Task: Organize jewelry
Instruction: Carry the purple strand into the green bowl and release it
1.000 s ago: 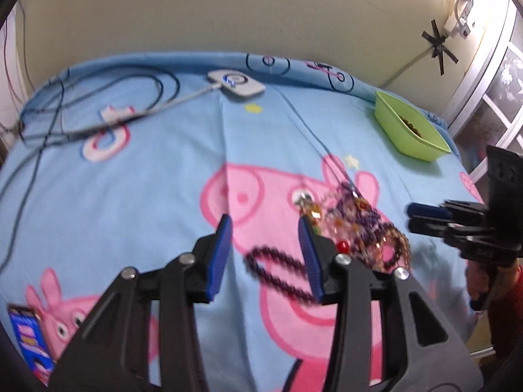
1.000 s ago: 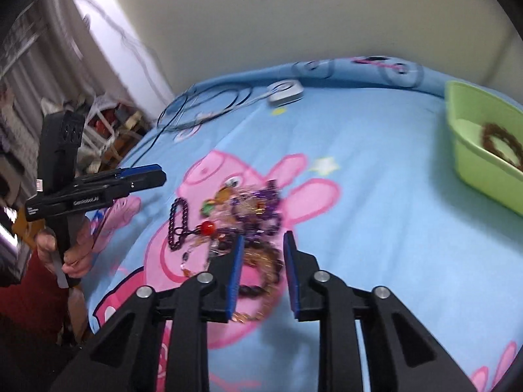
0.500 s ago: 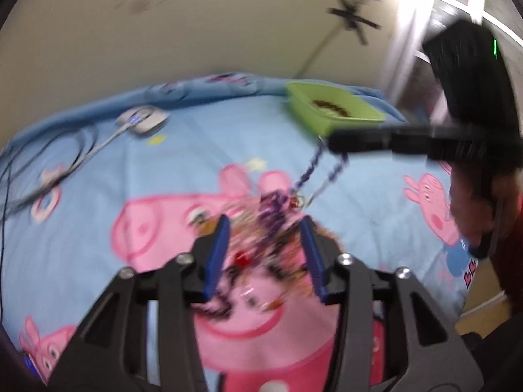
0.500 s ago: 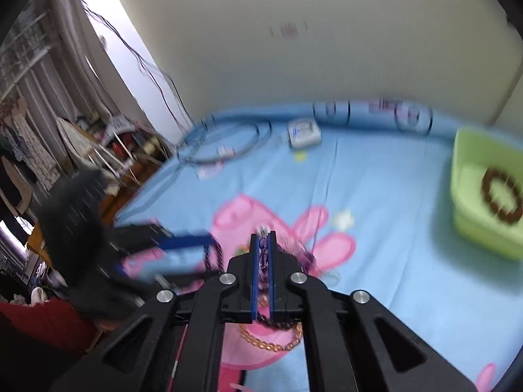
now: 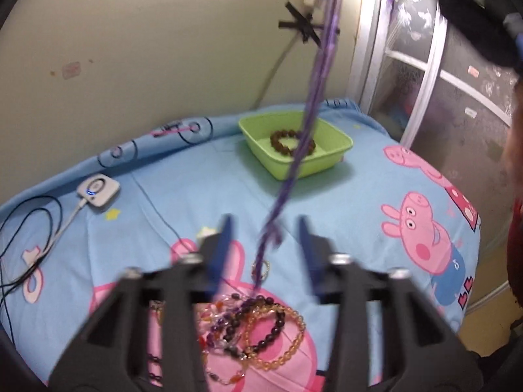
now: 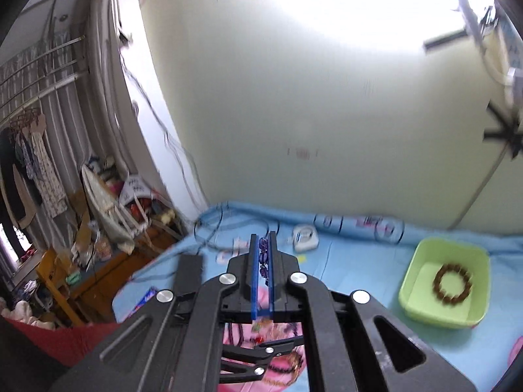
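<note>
My right gripper (image 6: 263, 245) is shut on a purple bead necklace (image 6: 263, 254) and holds it high. In the left wrist view the purple necklace (image 5: 313, 104) hangs in a long strand from the top of the frame down to the jewelry pile (image 5: 255, 323) on the bed. My left gripper (image 5: 265, 232) is open and empty, just above the pile, with the strand passing between its fingers. A green bin (image 5: 330, 160) at the far side holds a brown bead bracelet (image 5: 284, 138); the bin (image 6: 421, 281) and bracelet (image 6: 452, 285) also show in the right wrist view.
The bed has a blue cartoon-pig sheet (image 5: 376, 196). A white charger box (image 5: 98, 191) with black cables (image 5: 29, 228) lies at the far left. A wall runs behind the bed, a cabinet (image 5: 434, 75) stands at the right, and cluttered furniture (image 6: 81, 261) at the left.
My right gripper has shut on the purple necklace and lifted it high, pulling the strand up from the pile. My left gripper has swung right over the pile and stays open.
</note>
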Action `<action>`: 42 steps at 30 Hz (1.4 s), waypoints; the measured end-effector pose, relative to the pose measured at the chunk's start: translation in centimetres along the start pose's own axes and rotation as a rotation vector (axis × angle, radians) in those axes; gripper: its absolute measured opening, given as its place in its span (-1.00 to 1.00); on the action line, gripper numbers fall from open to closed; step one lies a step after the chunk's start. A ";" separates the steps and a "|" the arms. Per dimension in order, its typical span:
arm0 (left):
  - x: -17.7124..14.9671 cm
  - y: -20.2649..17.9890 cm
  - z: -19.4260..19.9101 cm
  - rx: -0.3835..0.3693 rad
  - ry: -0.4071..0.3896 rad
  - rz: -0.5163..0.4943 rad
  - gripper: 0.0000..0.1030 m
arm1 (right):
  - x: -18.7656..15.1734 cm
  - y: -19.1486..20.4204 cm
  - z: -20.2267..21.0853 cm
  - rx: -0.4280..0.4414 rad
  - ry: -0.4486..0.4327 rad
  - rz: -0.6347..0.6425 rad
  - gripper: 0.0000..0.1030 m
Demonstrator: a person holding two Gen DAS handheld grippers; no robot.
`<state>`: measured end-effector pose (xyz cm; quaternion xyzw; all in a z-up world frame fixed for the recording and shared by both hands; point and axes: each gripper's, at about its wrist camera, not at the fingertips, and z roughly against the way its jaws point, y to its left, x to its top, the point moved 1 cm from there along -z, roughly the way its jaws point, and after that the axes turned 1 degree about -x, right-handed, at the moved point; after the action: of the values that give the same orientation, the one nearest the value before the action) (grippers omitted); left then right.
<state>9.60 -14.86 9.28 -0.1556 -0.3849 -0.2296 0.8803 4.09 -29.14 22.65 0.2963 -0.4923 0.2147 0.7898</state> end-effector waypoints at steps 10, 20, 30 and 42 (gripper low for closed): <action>10.5 -0.7 1.4 0.006 -0.111 -0.022 -0.89 | 5.4 -3.6 4.6 -0.117 -0.159 -0.002 -1.00; 20.3 -3.6 -3.9 -0.077 -0.109 0.022 -0.89 | 6.8 -13.0 6.2 -0.276 -0.208 -0.135 -1.00; 17.4 -3.5 -15.0 -0.060 0.087 0.078 -0.86 | -1.8 -22.0 0.0 -0.320 -0.033 -0.271 -1.00; 12.0 2.3 -10.5 0.051 0.185 0.136 -0.32 | -6.8 -21.5 -4.0 -0.366 0.072 -0.359 -0.81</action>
<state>24.34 -21.05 11.16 -0.1371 -0.2961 -0.1729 0.9293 17.34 -42.49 9.59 0.2232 -0.4342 -0.0112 0.8726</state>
